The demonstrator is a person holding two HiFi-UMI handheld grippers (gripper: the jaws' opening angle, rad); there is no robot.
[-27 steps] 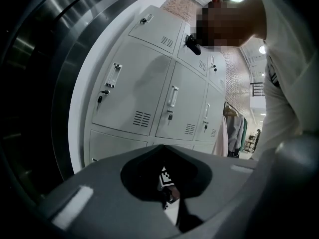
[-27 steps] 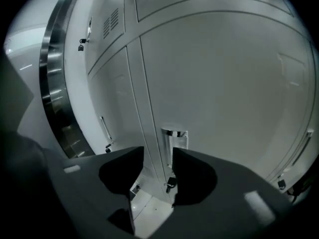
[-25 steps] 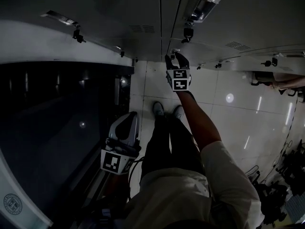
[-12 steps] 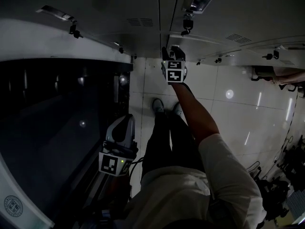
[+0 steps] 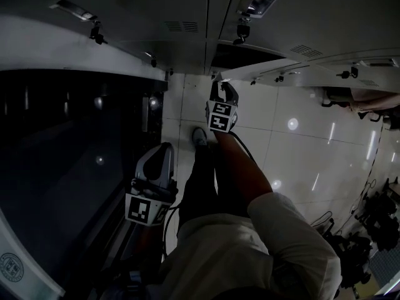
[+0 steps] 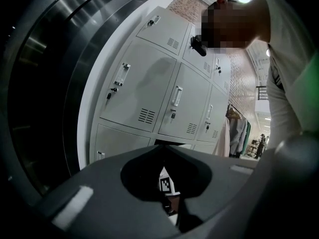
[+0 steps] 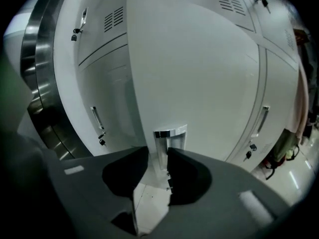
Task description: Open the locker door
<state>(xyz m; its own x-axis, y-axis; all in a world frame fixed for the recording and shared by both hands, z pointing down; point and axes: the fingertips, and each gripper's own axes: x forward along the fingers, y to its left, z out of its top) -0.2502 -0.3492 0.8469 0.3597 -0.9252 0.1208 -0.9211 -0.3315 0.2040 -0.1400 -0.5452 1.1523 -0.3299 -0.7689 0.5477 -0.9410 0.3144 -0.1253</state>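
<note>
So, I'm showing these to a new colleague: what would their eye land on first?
Probably the pale locker door, swung partly open and filling the right gripper view. Low down, the right gripper, whose jaws have just been closing, grips the door's chrome handle between them. In the head view, the dark opening behind the door stands out.

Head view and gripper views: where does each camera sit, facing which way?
Head view: on the person's head, looking steeply down at floor and lockers; shows shirt, legs, right arm, left claw, right claw.
Left gripper view: on the left claw, facing the lockers; shows its shut jaws, the shirt.
Right gripper view: on the right claw, facing the ajar door; its jaws, just closing, grip the handle.
Shared: head and left gripper views both show the right claw's cube.
</note>
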